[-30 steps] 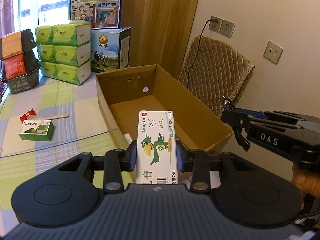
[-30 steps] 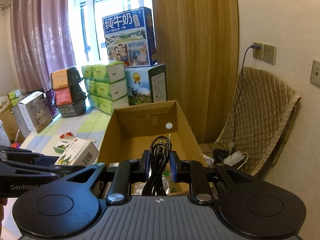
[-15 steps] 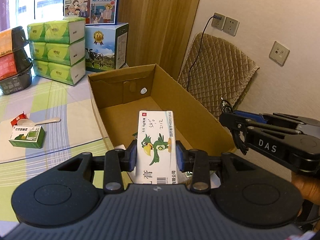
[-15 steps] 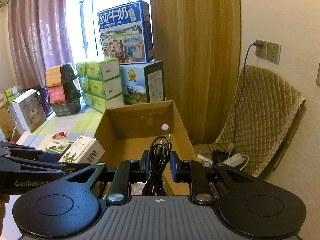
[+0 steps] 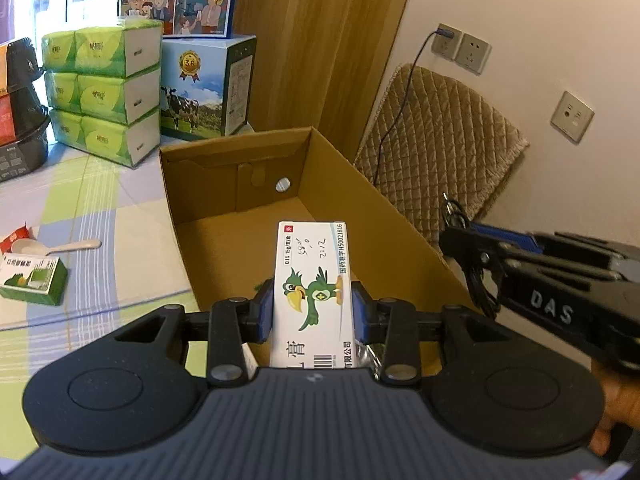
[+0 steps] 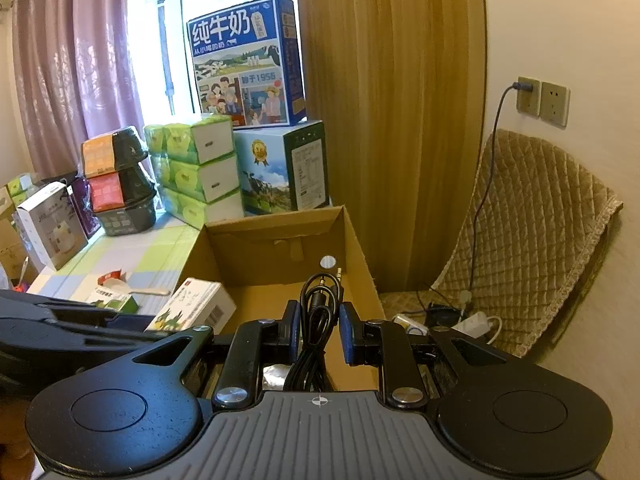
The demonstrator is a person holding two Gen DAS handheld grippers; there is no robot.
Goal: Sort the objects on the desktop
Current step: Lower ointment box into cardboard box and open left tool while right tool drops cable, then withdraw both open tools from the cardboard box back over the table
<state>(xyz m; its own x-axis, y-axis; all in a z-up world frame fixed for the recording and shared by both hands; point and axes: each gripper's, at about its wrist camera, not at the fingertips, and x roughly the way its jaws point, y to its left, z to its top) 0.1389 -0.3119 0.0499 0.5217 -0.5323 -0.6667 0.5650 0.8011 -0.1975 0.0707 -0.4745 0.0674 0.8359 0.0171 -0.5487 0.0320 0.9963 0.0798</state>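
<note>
My left gripper [image 5: 312, 312] is shut on a white medicine box with a green parrot [image 5: 312, 280], held upright over the near end of an open cardboard carton [image 5: 224, 184]. In the right wrist view that medicine box [image 6: 192, 308] hangs at the carton's [image 6: 280, 232] left wall. My right gripper [image 6: 320, 320] is shut on a coiled black audio cable [image 6: 320, 296], its plug tips pointing up, above the carton's near right part. The right gripper [image 5: 464, 240] also shows at the right of the left wrist view, with the cable [image 5: 480, 280] dangling from it.
On the checked tablecloth left of the carton lie a small green box [image 5: 32, 280], a white spoon [image 5: 60, 246] and a red packet [image 5: 14, 236]. Green tissue packs [image 5: 104, 92], milk cartons [image 5: 204, 88] and black bowls [image 5: 20, 120] stand behind. A quilted chair [image 5: 436, 148] is at the right.
The left gripper has carried the medicine box rightward, closer over the carton. The right gripper has stayed nearly still, holding the cable.
</note>
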